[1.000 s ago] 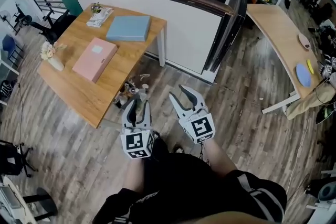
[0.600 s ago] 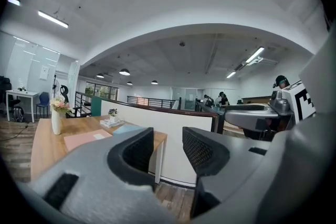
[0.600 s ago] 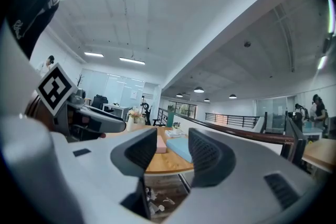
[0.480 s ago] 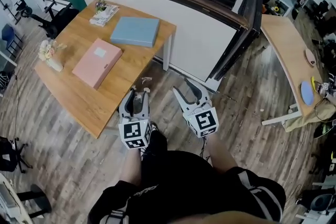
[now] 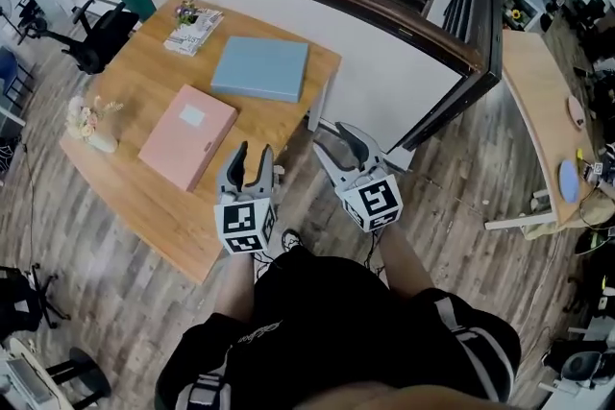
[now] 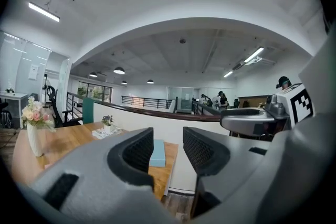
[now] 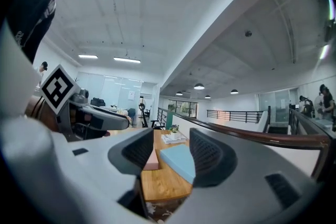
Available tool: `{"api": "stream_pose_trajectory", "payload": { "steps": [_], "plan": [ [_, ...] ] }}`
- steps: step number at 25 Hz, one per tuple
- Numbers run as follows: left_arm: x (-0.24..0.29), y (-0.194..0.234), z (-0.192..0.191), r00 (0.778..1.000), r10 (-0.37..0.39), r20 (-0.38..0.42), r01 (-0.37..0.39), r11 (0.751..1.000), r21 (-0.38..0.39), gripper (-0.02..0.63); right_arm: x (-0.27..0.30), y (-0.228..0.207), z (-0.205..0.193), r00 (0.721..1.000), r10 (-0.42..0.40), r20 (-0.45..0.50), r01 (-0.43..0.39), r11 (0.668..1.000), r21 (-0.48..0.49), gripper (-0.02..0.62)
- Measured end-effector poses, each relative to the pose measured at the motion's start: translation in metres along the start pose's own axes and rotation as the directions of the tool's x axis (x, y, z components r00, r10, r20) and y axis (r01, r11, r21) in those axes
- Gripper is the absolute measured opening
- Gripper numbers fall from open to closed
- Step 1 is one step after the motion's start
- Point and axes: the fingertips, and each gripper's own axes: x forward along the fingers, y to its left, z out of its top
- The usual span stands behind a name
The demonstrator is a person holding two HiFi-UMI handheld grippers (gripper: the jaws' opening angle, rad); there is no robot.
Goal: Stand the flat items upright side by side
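Observation:
A pink flat box (image 5: 187,134) and a light blue flat box (image 5: 261,69) lie flat on the wooden table (image 5: 144,187). Both grippers are held level in front of the person, short of the table's near right edge. My left gripper (image 5: 252,152) is open and empty; the blue box (image 6: 159,153) shows far off between its jaws. My right gripper (image 5: 336,132) is open too, its jaws have just been opening with nothing between them. Beyond it lie the blue box (image 7: 178,160) and the pink box (image 7: 152,160).
A vase of flowers (image 5: 91,125) stands at the table's left end, and a stack of papers with a small plant (image 5: 192,26) at the far corner. A white partition with a dark rail (image 5: 384,53) runs behind the table. A curved desk (image 5: 538,82) is at the right.
The person has walked toward the table, so it sits nearer and both grippers now reach its near edge. The right jaws stand wider apart.

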Motion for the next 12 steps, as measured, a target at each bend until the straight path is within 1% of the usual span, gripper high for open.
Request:
{"api": "stream_pose_trajectory", "payload": {
  "steps": [4,7,9,12],
  "plan": [
    [0.026,0.031,0.001,1.000,-0.017,0.002,0.017,1.000,-0.012,0.176,0.043,-0.006,-0.006,1.000,-0.004,-0.012,0.004,1.000,-0.001,0.222],
    [0.044,0.049,-0.008,0.999,-0.028,-0.026,0.027,0.998,-0.051,0.176,0.070,-0.005,-0.011,0.999,0.040,-0.019,-0.039,0.999,0.034,0.227],
    [0.057,0.057,-0.012,0.999,-0.041,-0.035,0.038,0.996,-0.078,0.173,0.083,-0.012,-0.015,0.998,0.052,-0.025,-0.050,0.997,0.060,0.227],
    [0.081,0.072,-0.019,0.998,-0.032,-0.049,0.027,0.995,-0.096,0.172,0.108,-0.028,-0.025,0.998,0.045,-0.044,-0.043,0.998,0.054,0.227]
  ]
}}
